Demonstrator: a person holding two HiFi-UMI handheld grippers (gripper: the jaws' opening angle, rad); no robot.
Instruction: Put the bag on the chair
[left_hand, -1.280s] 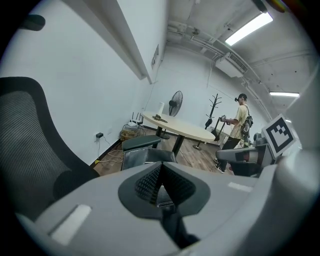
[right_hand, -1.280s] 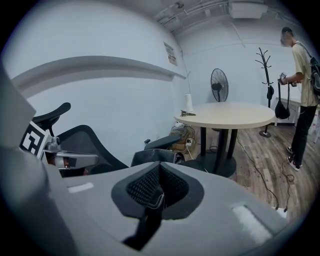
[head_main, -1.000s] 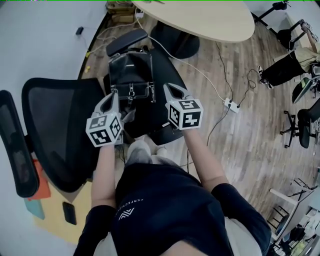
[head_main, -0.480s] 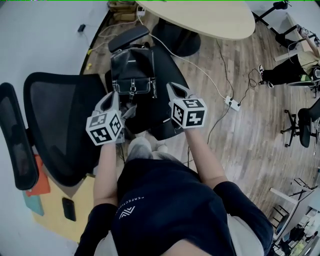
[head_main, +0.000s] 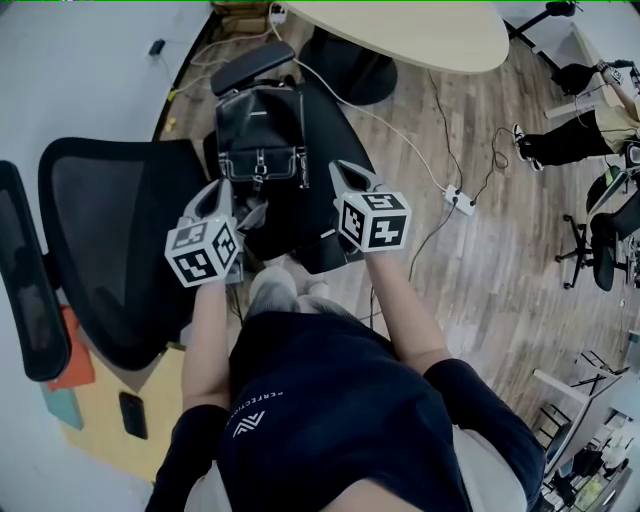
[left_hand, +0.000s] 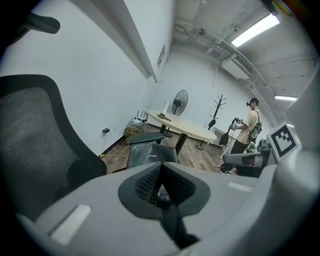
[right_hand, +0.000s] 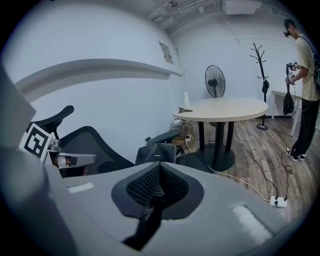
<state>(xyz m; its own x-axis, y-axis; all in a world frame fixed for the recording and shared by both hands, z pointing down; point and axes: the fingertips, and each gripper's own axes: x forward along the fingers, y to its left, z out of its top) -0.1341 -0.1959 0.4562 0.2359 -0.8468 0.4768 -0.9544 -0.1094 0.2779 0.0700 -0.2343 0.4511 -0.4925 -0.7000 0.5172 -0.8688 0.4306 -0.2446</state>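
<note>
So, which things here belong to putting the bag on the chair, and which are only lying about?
For the job: bag, on the chair; left gripper and right gripper, both shut and empty.
Only lying about: round table, power strip on the floor, fan, coat stand.

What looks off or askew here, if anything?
Nothing stands out. The black bag sits on the chair seat; the left tool and right tool are shut, near it. A floor cable runs to a power strip.
</note>
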